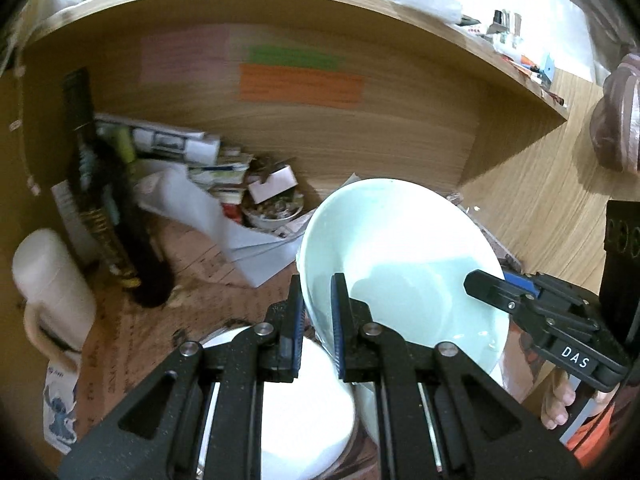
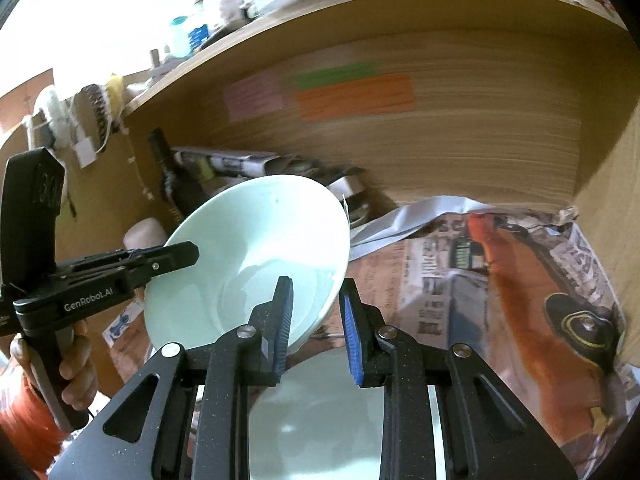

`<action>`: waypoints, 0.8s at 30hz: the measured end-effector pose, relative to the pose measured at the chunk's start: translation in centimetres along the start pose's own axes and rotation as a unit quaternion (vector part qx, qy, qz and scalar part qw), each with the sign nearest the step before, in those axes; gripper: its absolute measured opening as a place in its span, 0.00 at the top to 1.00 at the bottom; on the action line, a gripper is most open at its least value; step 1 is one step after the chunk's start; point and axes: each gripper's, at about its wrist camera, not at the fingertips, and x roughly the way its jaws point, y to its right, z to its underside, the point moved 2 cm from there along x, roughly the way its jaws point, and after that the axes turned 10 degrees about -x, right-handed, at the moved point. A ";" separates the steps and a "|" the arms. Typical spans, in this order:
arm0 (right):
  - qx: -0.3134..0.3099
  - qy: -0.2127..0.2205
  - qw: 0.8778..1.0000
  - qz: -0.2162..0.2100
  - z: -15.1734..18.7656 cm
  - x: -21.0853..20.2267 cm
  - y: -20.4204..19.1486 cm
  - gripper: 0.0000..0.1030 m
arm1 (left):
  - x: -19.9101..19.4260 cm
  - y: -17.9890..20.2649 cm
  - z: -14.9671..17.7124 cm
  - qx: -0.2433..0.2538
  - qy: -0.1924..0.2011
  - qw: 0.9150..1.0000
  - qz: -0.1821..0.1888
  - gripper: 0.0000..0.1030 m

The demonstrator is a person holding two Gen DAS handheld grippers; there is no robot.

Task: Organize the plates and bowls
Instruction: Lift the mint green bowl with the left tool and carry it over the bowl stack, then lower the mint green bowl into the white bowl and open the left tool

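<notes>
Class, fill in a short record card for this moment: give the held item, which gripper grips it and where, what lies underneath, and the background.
held item: pale green bowl, tilted
left gripper: shut on the bowl's rim
right gripper: one finger inside the rim, one outside; a gap shows at the outer pad
underneath: white dish below the bowl
surface: newspaper
background: wooden shelf with coloured notes
</notes>
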 end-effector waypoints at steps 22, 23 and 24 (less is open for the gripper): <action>-0.012 -0.054 0.995 -0.081 3.6 4.5 -6.6 0.79 | -3.2 -8.1 5.5 -0.060 -0.002 0.997 -0.041 0.89; -0.011 -0.057 0.995 -0.082 3.8 4.7 -6.7 0.79 | -3.2 -8.2 5.6 -0.059 -0.002 0.997 -0.043 0.89; -0.009 -0.059 0.995 -0.082 3.9 4.9 -6.7 0.79 | -3.1 -8.2 5.8 -0.058 -0.003 0.997 -0.045 0.89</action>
